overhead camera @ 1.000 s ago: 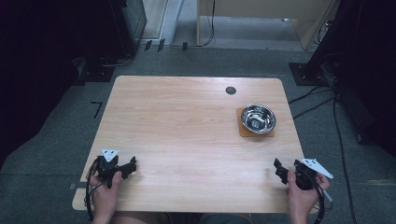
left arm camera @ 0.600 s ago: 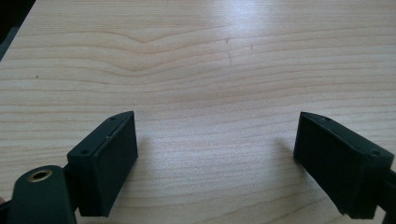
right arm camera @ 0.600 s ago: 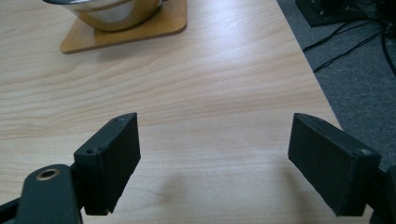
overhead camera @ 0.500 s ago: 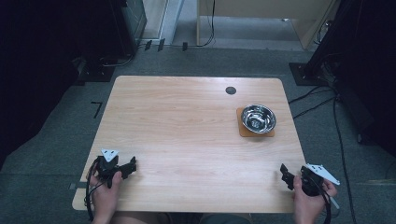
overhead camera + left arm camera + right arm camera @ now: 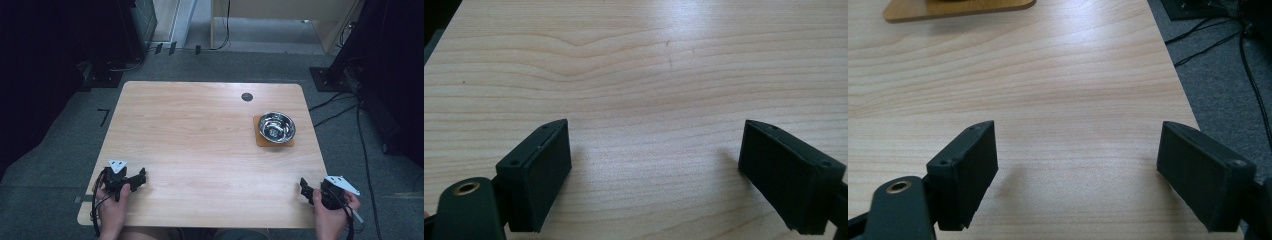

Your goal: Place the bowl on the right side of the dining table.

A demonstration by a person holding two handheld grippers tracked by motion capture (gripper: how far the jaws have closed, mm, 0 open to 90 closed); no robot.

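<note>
Grey carpet and cables [image 5: 350, 107] surround the wooden table [image 5: 200, 150]. Both tools, left [image 5: 141, 176] and right [image 5: 303, 186], are held spread and empty at the near corners. Farther right, a steel bowl [image 5: 276, 127] sits on a brown coaster [image 5: 261, 141]; nothing lies between.

Your surface [image 5: 200, 145] is pale, honey-toned wood, streaked with fine darker grain lines that run across it and swirl into a wavy knot pattern in the left gripper view. A small dark round spot [image 5: 247, 97] sits in it. Your left gripper [image 5: 141, 176] and right gripper [image 5: 303, 185] are both matte black, each topped by a light grey three-cornered plate; their jaws are plain black, with a brass-coloured ring showing low in each gripper view. The bowl [image 5: 276, 126] is shiny silver metal with mirror glints, and the mat [image 5: 262, 141] under it is orange-brown. The floor [image 5: 60, 160] around you is dull grey carpet crossed by black cables.
</note>
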